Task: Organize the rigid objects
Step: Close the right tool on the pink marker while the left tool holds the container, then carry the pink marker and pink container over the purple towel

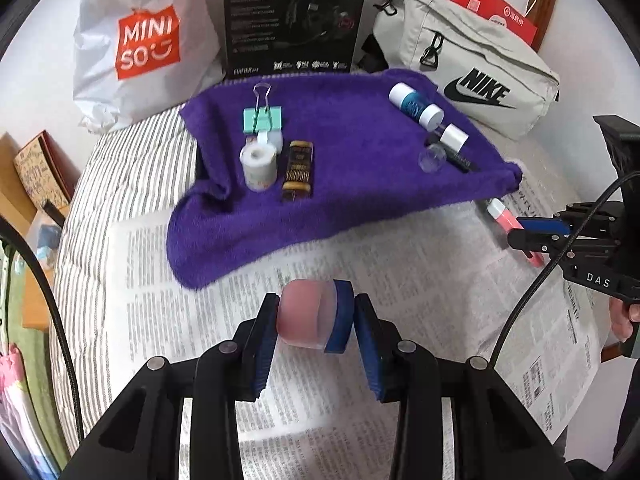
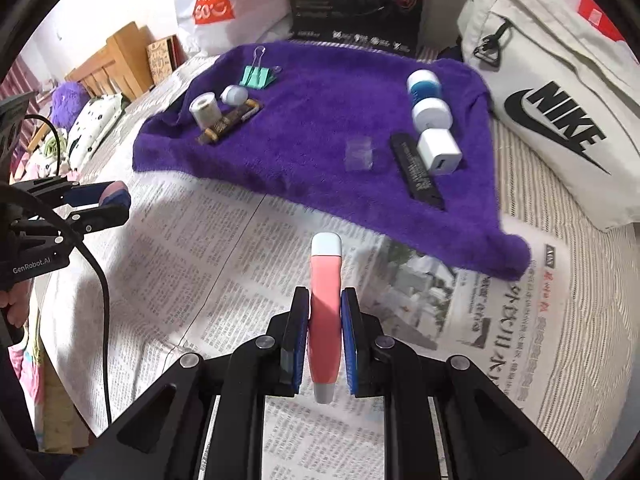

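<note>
Grippers come first, nearest to us. Our left gripper (image 1: 314, 322) is clamped on a small pink jar (image 1: 304, 314) with a blue lid (image 1: 340, 316), held sideways between the blue pads above the newspaper (image 1: 208, 280). Our right gripper (image 2: 325, 320) is clamped on a slim pink tube (image 2: 325, 312) with a white cap (image 2: 326, 245), the cap pointing away from us and the tube's grey end toward the camera. Both held things hang clear of the newspaper, which is spread over a striped bed cover (image 1: 120, 168).

Beyond the newspaper lies a purple towel (image 1: 340, 184). On its left part we see a mint binder clip (image 1: 262, 118), a small white roll (image 1: 259, 166) standing upright, and just beside it a dark brown and gold flat item (image 1: 298, 170); a small white thing sits between the clip and the roll, too blurred to name. On the towel's right part lie a white and teal bottle (image 1: 414, 104), a white charger block (image 2: 438, 152), a black flat stick (image 2: 416, 172) just beside the block, and a small clear piece (image 2: 360, 154).

Behind the towel stand 3 bigger things: a white Miniso bag (image 1: 140, 44) at the left, a black box (image 1: 296, 16) in the middle and a pale Nike bag (image 1: 480, 68) at the right, with a red paper bag (image 1: 492, 12) behind it.
</note>
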`<state>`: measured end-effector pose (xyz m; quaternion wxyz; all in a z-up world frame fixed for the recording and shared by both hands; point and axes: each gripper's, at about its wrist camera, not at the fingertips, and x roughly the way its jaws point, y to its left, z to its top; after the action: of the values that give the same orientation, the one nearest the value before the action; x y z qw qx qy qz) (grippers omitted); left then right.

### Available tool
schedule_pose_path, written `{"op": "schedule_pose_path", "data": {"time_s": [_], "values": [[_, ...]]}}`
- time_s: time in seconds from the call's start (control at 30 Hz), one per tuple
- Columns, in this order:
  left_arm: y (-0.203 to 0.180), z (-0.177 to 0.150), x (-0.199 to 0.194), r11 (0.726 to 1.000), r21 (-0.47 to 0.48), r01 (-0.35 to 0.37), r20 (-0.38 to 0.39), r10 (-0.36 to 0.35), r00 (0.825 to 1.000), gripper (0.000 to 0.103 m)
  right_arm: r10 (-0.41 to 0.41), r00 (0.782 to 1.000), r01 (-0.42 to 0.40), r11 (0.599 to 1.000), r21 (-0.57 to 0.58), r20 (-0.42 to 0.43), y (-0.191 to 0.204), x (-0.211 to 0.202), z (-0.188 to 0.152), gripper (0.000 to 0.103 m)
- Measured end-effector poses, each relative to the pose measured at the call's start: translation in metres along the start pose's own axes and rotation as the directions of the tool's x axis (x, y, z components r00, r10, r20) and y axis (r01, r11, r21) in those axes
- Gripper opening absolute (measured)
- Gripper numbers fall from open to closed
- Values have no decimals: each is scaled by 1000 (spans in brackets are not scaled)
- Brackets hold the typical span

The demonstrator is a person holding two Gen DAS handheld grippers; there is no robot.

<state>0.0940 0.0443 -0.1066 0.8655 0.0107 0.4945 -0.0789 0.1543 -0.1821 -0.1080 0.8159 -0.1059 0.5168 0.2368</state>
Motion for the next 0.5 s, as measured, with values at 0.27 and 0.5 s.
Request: {"op": "schedule_pose_path", "data": {"time_s": [0.27, 0.5], "values": [[-10, 28, -7, 1000, 25, 19, 31, -19, 999, 36, 15, 999, -17, 999, 37, 39, -16, -14, 15, 16], [-12, 50, -1, 999, 34, 23, 41, -24, 999, 36, 7, 998, -10, 999, 53, 68, -28, -15, 43, 16]]}}
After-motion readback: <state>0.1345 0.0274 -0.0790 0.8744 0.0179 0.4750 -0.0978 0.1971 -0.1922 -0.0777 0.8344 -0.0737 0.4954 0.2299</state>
